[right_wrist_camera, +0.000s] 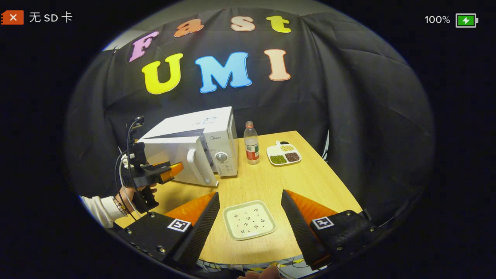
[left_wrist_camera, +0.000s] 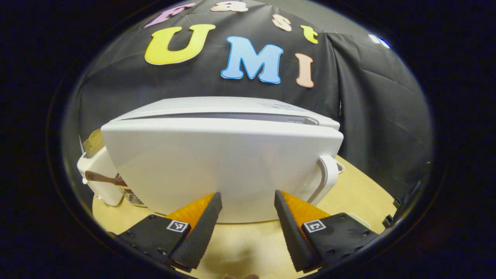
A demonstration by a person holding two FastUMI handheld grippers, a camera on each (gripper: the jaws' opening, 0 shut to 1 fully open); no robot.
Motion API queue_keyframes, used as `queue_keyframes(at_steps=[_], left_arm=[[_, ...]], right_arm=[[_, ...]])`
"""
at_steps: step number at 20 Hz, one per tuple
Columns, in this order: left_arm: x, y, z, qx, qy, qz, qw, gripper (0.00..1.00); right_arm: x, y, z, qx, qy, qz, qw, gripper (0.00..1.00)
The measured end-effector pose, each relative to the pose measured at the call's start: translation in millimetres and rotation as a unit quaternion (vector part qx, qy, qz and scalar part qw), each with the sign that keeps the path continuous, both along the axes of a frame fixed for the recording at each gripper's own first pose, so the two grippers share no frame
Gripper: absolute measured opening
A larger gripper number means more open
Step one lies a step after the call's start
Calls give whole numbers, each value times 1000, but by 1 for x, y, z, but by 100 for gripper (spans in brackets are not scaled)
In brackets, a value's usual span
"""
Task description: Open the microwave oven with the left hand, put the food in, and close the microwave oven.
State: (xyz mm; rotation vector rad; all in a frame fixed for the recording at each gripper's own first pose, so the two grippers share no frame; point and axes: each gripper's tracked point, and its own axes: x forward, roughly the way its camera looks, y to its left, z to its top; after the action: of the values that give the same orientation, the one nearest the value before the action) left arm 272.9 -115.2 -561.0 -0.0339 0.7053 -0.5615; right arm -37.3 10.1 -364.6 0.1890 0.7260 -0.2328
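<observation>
On the light wooden table (right_wrist_camera: 310, 182), the boxy white microwave oven (right_wrist_camera: 217, 128) stands at the far left against the booth wall, its door (right_wrist_camera: 174, 157) swung partly open toward me. Just right of it stands a clear plastic bottle (right_wrist_camera: 251, 143), and right of that lies a white three-part dish (right_wrist_camera: 284, 154) of beans. A square white tray (right_wrist_camera: 250, 219) lies near the front edge, between my right gripper's (right_wrist_camera: 250, 205) spread fingers. My left gripper (left_wrist_camera: 248, 201) sits just before the door.
</observation>
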Motion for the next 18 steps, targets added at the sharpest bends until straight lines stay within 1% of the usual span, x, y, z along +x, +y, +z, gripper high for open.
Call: queue_keyframes(at_steps=[1,2,3,4,5,6,8,9,12,13,15,16,17,18], left_arm=[[6,-1,-1,-3,-1,2,1000,92],[12,-3,-3,-8,2,4,1000,93],[18,-4,-2,-12,2,8,1000,88],[20,-1,-6,-13,11,16,1000,93],[18,-2,-7,-22,18,20,999,88],[19,-3,-7,-25,18,23,999,89],[18,-4,-8,-12,15,22,1000,88],[18,-7,-10,-12,15,21,1000,89],[19,-13,-17,-22,29,14,999,89],[19,-15,-19,-19,36,11,999,89],[28,-22,-21,-26,30,5,999,89],[24,-24,-22,-30,46,7,998,89],[21,-25,-24,-34,60,15,997,87],[21,-26,-23,-38,60,18,997,88]], right_arm=[[2,1,-1,0,3,-3,1000,98],[4,0,-1,0,5,-8,1000,98],[6,-1,-2,0,6,-12,1000,98],[7,-1,-2,2,6,-16,1000,98],[9,-1,-2,2,7,-18,1000,98],[11,-2,-2,0,7,-20,1000,98],[15,0,-3,-4,10,-17,1000,98],[17,1,-3,-4,10,-15,1000,98],[22,8,-4,7,13,-10,1000,98],[23,9,-1,12,10,-11,1000,98],[29,7,11,20,-7,-19,1000,98],[29,5,11,22,-11,-21,999,98],[28,3,14,24,-11,-23,999,98],[26,0,16,26,-15,-26,999,98]])
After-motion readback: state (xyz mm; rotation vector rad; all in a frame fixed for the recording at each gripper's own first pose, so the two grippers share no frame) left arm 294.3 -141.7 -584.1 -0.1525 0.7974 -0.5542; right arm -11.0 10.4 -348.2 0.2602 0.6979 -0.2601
